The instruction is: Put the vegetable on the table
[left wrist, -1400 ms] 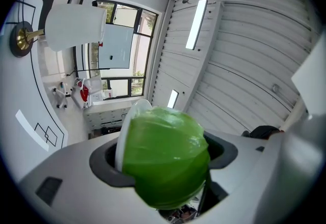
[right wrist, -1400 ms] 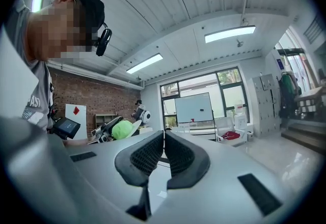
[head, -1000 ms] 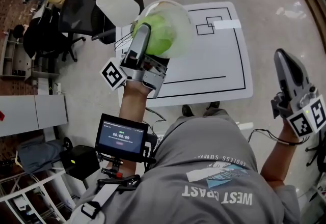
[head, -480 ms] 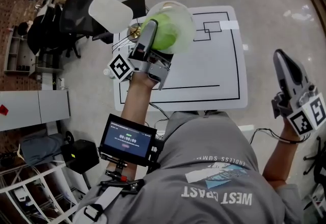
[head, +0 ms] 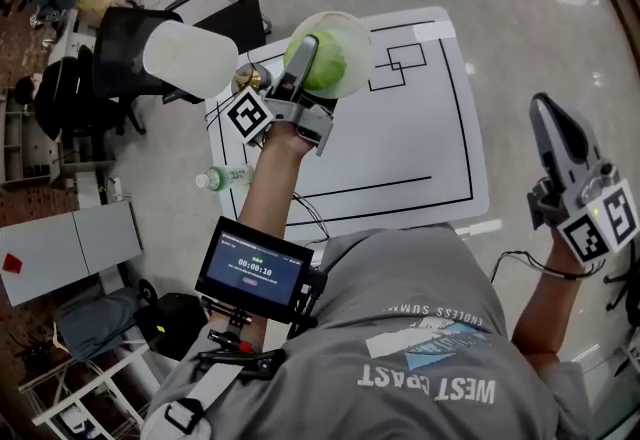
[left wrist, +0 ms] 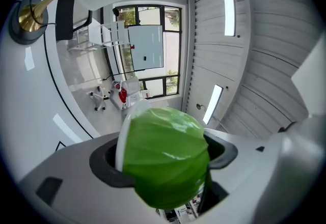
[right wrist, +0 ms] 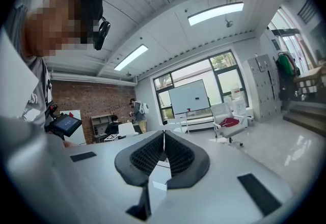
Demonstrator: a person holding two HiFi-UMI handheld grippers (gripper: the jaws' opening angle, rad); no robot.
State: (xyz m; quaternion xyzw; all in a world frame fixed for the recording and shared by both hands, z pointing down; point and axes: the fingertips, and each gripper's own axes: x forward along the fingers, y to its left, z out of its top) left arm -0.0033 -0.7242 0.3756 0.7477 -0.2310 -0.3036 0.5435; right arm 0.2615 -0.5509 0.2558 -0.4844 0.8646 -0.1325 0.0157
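A round green cabbage in clear wrap (head: 338, 60) hangs over the far left part of the white table (head: 400, 143). My left gripper (head: 322, 56) is shut on it, one jaw on each side. Whether the cabbage rests on the table I cannot tell. In the left gripper view the cabbage (left wrist: 165, 159) fills the gap of the left gripper (left wrist: 164, 169). My right gripper (head: 550, 123) is held up to the right of the table, off its edge. In the right gripper view the right gripper (right wrist: 163, 157) is shut, pads together, with nothing between them.
A lamp with a white shade (head: 190, 58) and brass base (head: 247, 78) stands at the table's left edge, close to the cabbage. Black lines mark a frame on the table. A water bottle (head: 225, 178) lies on the floor left of the table, near black chairs (head: 130, 38).
My left arm has stretched further out over the table with the cabbage, which now looks smaller and lower. The head view has swung, showing more of the lamp. The right gripper has kept still.
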